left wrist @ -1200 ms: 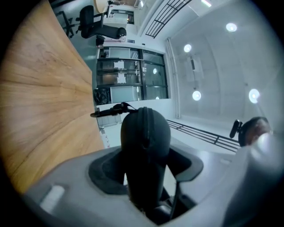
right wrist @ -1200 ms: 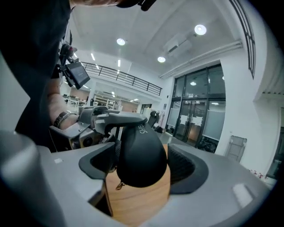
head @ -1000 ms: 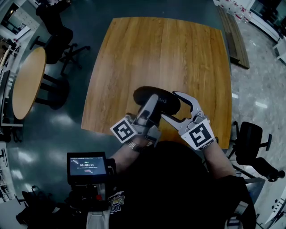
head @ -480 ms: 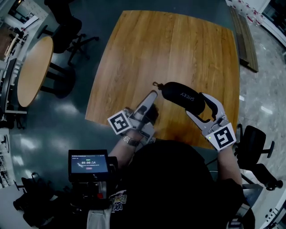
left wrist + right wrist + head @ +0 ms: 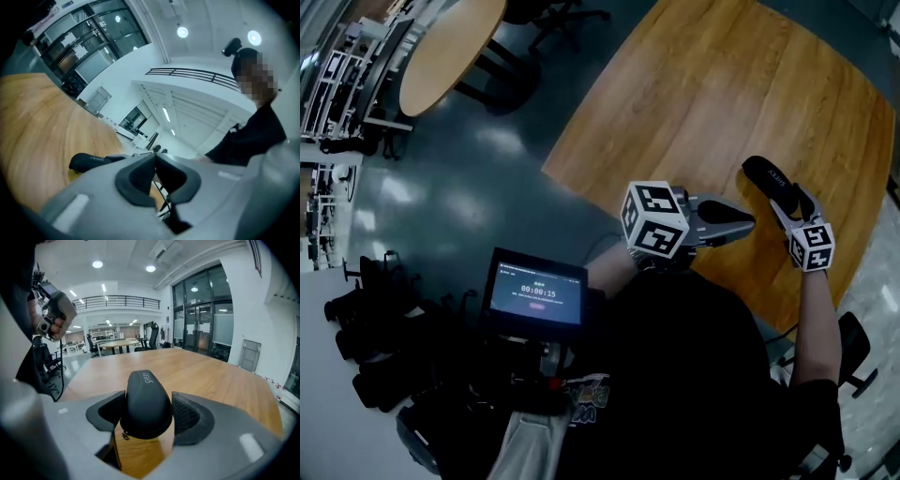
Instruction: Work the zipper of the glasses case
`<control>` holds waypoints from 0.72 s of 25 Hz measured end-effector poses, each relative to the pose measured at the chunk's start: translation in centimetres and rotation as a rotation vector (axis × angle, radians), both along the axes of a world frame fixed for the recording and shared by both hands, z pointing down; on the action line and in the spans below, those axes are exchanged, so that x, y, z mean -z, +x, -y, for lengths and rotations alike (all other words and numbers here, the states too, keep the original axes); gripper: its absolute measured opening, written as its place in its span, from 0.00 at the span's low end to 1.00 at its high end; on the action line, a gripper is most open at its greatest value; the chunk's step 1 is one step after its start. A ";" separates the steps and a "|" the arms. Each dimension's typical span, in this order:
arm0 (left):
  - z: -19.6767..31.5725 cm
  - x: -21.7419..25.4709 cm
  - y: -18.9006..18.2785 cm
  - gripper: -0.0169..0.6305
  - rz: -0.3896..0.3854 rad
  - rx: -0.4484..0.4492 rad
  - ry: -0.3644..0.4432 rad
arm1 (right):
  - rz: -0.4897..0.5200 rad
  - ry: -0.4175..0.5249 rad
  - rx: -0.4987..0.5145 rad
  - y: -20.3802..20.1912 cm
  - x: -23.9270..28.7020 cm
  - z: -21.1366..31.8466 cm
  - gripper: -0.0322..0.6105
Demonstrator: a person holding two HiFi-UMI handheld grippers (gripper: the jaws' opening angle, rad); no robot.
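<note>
Black glasses case (image 5: 145, 399) is clamped in the right gripper (image 5: 149, 414), one pad pressing on each long side and the far end sticking out over the wooden table (image 5: 694, 103). Can't honestly tell if the bottom is resting on the wood or held just off it. The shell looks zipped shut from what I can see, and the little zipper pull (image 5: 124, 436) dangles free at the near end, low on the left side, with nothing on it.

Now the left gripper (image 5: 154, 158): its jaws have just been closing and the tips now meet with nothing pinched between them. It sits near the case but apart from it, off to the case's left and pointing roughly level.

So my read is that we're at the "hold the case steady, go fetch the pull" stage, and the zipper itself hasn't been worked yet. For the next move, I'd guess the left one has to open back up, come in at that near end and nip the tiny tab squarely. The right one needs to keep a firm squeeze so the case doesn't twist once the pulling starts.
</note>
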State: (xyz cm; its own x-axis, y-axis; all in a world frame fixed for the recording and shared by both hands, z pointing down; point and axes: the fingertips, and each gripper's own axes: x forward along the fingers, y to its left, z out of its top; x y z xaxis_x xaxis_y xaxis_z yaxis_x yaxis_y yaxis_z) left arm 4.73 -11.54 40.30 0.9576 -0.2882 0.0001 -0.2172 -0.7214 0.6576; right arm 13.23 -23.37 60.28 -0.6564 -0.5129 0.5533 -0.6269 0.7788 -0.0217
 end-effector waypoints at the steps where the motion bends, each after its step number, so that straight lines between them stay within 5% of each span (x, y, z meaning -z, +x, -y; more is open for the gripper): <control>1: -0.3 0.5 -0.5 0.02 0.005 0.001 -0.001 | -0.024 -0.018 0.022 -0.8 -0.4 0.4 0.53; 11: -3.6 -4.7 -8.0 0.02 0.028 0.074 -0.047 | -0.178 -0.054 0.170 -7.4 -7.4 1.1 0.53; 18: -3.7 -5.9 -8.8 0.02 0.046 0.140 -0.098 | -0.230 -0.086 0.199 -5.7 -8.9 1.3 0.54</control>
State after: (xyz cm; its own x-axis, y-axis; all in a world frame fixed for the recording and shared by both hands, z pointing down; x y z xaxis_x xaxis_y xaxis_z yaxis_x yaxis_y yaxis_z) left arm -4.09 -7.88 46.18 0.9064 -0.4153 0.0776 -0.3426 -0.6149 0.7103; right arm 7.52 -24.68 69.18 -0.5919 -0.3320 0.7344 -0.4586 0.8881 0.0318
